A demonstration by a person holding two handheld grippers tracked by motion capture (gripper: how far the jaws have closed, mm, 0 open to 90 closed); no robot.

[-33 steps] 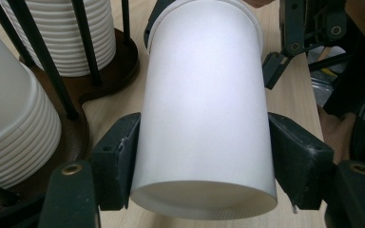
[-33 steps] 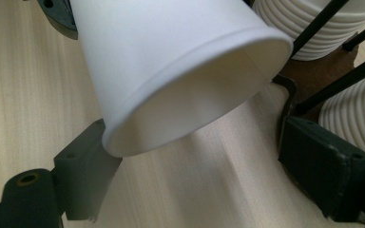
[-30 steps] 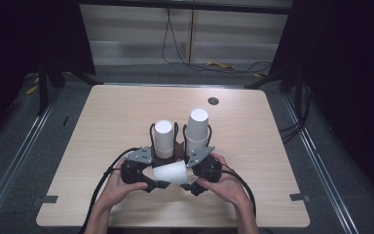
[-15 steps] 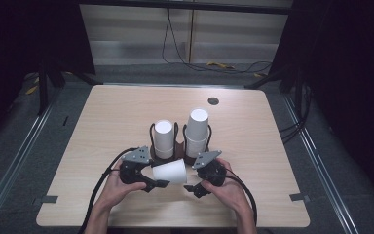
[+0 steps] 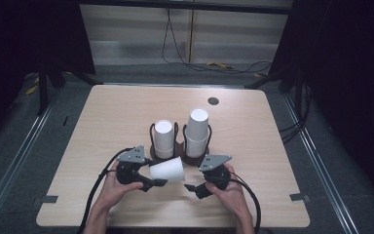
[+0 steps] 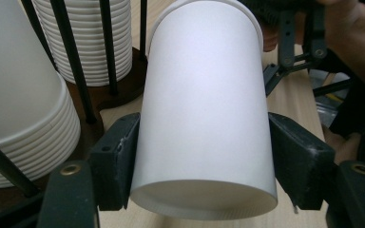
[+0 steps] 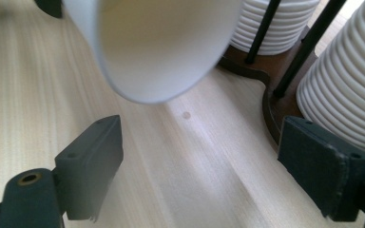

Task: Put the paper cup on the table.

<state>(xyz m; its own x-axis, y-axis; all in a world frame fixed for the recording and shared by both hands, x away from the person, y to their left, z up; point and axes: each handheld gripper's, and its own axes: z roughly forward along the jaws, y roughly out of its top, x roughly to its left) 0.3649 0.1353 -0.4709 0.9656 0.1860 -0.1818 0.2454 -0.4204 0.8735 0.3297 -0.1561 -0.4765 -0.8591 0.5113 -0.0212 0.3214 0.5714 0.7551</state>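
Left hand-held gripper (image 5: 152,184) clamps a white paper cup (image 5: 167,170) sideways just above the wooden table (image 5: 102,122), near two cup stacks, while the right gripper (image 5: 191,187), jaws apart, hovers beside its mouth; squeezing harder could crush the thin wall.

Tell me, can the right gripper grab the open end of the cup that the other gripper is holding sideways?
Probably yes. The right gripper is open and the cup's open end faces it, with bare table between them. The left gripper clamps the cup near its base, leaving the rim free.
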